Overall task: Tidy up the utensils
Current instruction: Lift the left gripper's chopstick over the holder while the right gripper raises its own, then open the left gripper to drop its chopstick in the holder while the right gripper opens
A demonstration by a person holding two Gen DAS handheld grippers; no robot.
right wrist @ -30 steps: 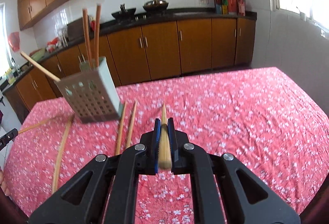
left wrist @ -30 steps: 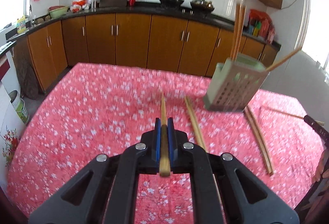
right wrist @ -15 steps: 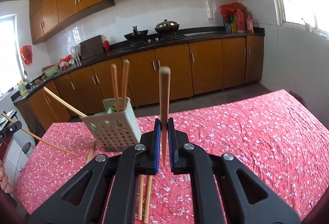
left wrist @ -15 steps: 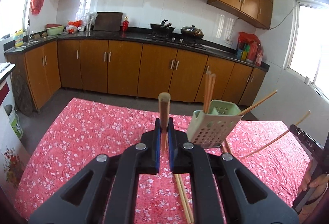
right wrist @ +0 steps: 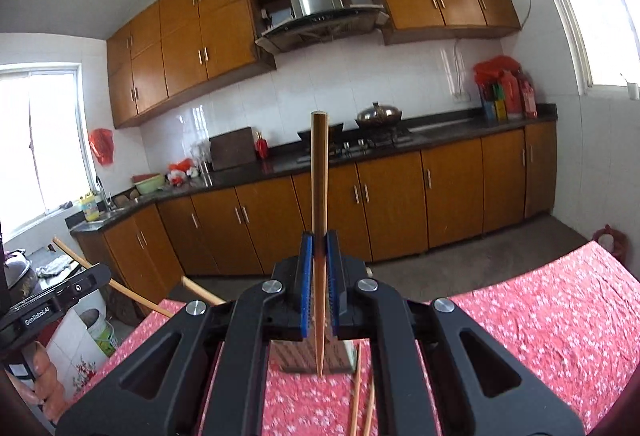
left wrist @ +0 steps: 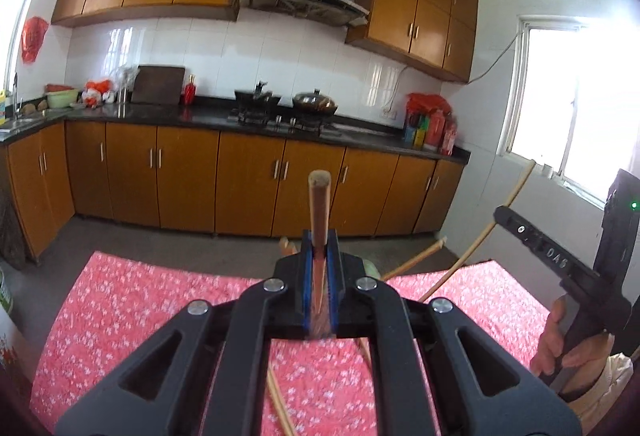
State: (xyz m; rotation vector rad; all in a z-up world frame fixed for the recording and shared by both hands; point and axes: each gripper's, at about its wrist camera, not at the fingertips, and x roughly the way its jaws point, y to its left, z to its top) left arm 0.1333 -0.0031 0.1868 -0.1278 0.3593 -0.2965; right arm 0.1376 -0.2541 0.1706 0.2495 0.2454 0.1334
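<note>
Both grippers have tilted up since a sec ago, so kitchen cabinets now fill each view and the holder has dropped mostly out of sight. Left gripper is clamped on a chopstick standing upright btwn its blue pads; right gripper likewise pinches its own chopstick, pointed tip down. Utensil holder sits on the red floral tablecloth just behind the right gripper, largely hidden. Loose chopsticks lie on the cloth beside it. Wok rests on the far counter.
</note>
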